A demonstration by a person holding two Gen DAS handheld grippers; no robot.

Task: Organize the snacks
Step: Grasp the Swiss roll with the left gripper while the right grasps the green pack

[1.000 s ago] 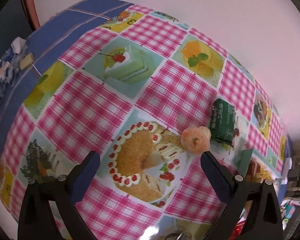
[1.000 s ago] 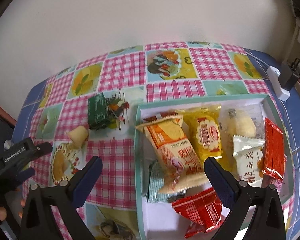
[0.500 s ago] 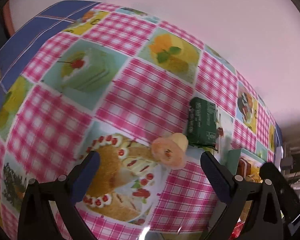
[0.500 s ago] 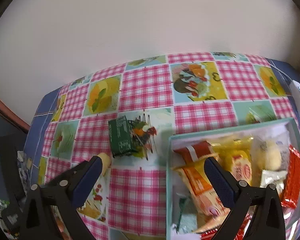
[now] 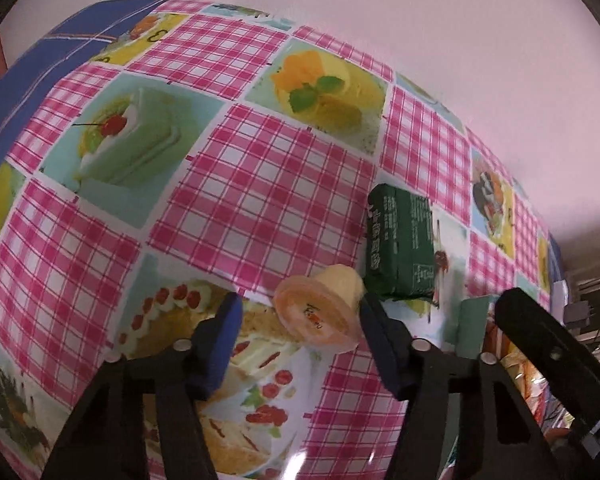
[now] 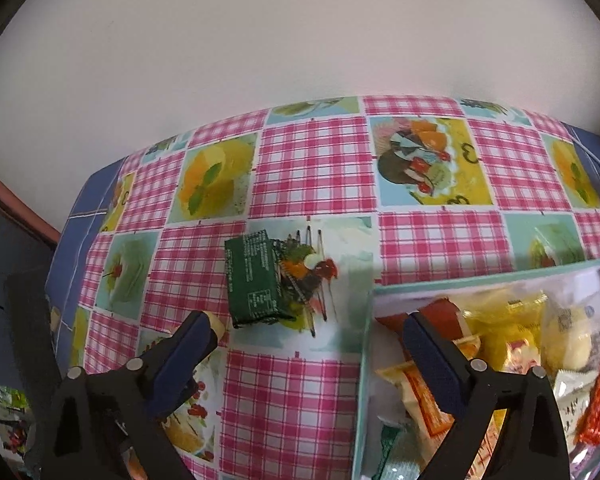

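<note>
Pink-checked cloth (image 5: 260, 184): it covered the desk across both my views.
Left tongs (image 5: 300, 320): I had the jaws closing around the peach jelly cup (image 5: 320, 312) at lower centre; right pad touching, left pad not yet.
Right tongs (image 6: 306, 340): wide apart, closing slightly, holding nothing.
Green packet (image 6: 254, 280): mid-frame, flat on the cloth.
Snack box (image 6: 366, 360): lower right, full of packets.

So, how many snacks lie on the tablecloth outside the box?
2. A dark green packet lies left of the box. A small orange jelly cup lies near it, between the closing fingers of the left tool. Others may be hidden.
</note>
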